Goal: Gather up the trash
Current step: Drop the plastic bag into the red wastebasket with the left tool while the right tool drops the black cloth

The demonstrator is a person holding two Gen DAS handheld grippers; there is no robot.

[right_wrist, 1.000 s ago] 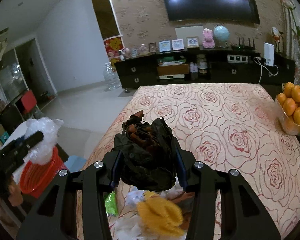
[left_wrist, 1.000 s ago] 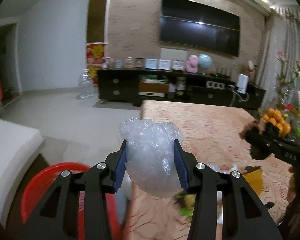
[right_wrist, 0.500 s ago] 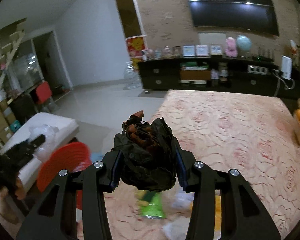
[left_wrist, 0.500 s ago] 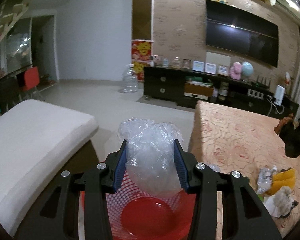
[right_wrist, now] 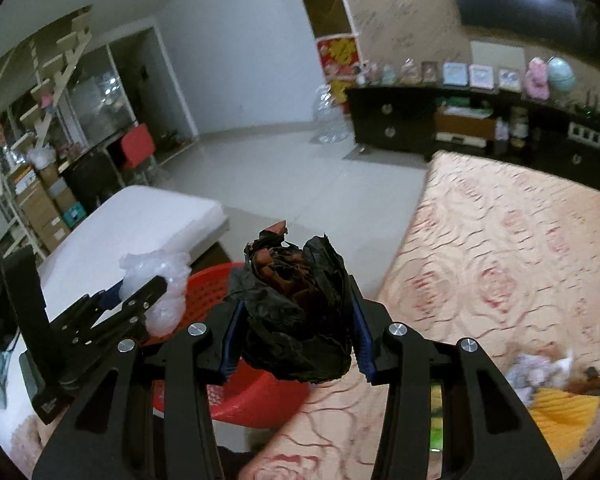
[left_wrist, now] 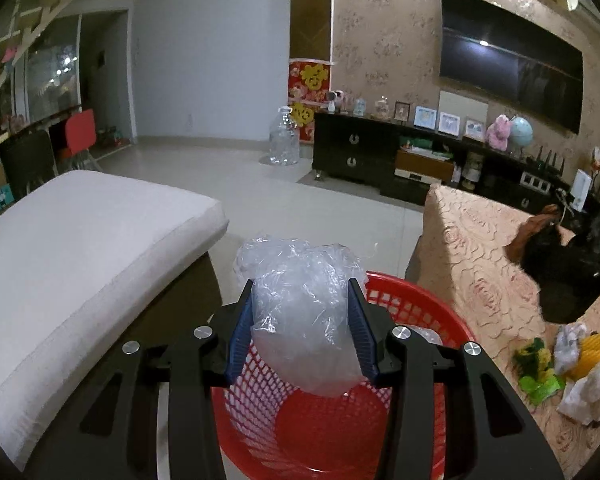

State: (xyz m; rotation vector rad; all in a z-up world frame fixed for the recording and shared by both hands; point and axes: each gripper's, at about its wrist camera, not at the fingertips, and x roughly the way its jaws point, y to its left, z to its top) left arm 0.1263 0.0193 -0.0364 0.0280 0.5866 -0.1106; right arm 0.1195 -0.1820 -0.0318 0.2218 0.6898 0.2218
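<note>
So, roughly midway: left gripper [left_wrist: 300, 334] is clamped on a clear plastic wad [left_wrist: 302, 312] over the red basket [left_wrist: 420, 304], right gripper [right_wrist: 296, 330] clamped on a black wrapper ball [right_wrist: 296, 320] nearby. More scraps [left_wrist: 572, 364] wait on the worktop [left_wrist: 480, 256].

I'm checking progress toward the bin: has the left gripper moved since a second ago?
Yes. The left gripper, shut on the clear plastic wad, has swung off the rose-patterned table to above the red basket.
</note>
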